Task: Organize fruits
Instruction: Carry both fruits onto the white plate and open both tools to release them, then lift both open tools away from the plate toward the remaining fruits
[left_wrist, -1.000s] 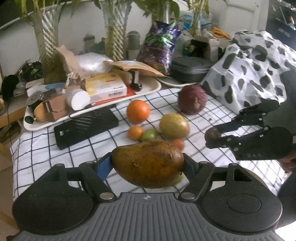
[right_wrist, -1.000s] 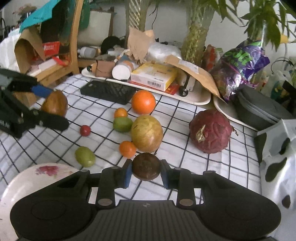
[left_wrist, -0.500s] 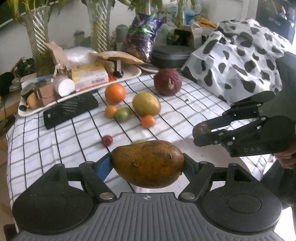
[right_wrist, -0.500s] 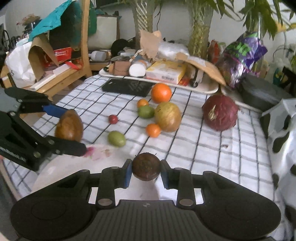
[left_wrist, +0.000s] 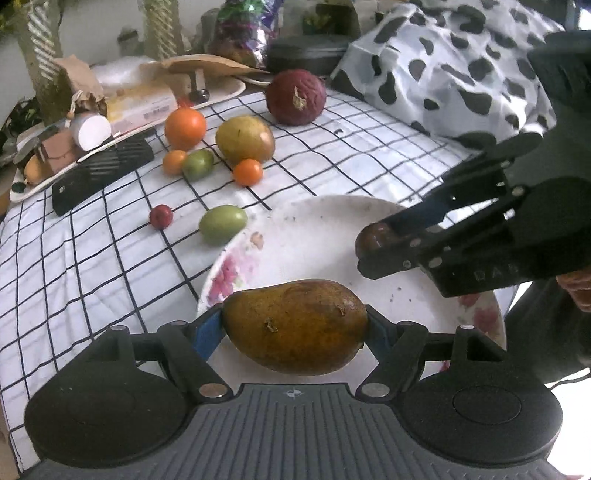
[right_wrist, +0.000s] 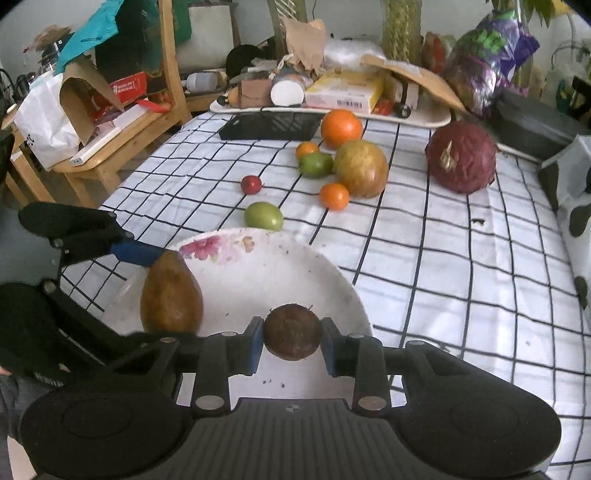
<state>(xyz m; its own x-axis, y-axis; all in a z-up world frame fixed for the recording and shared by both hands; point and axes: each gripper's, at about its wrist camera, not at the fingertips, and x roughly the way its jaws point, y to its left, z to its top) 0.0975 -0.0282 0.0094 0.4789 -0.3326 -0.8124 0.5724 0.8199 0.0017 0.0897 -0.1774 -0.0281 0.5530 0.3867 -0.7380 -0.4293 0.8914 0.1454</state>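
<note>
My left gripper (left_wrist: 295, 325) is shut on a brown mango (left_wrist: 295, 326), held lengthwise over the near rim of a white flowered plate (left_wrist: 314, 236). My right gripper (right_wrist: 291, 341) is shut on a small round dark-brown fruit (right_wrist: 292, 336) above the same plate (right_wrist: 266, 269). In the right wrist view the left gripper (right_wrist: 155, 291) with the mango (right_wrist: 171, 293) hangs over the plate's left edge. From the left wrist camera the right gripper (left_wrist: 373, 251) and its fruit (left_wrist: 375, 238) show over the plate's right side.
On the checked cloth (left_wrist: 92, 258) beyond the plate lie a green fruit (left_wrist: 222, 223), a small red one (left_wrist: 161, 216), several oranges, a yellow-green mango (left_wrist: 245, 138) and a dark red fruit (left_wrist: 295, 96). A black box (left_wrist: 103, 173), a cluttered tray (left_wrist: 125, 110), a spotted cloth (left_wrist: 443, 66).
Both grippers have drawn back toward the near table edge and dipped, each still gripping its fruit. The flowered plate has come into view beneath them.
</note>
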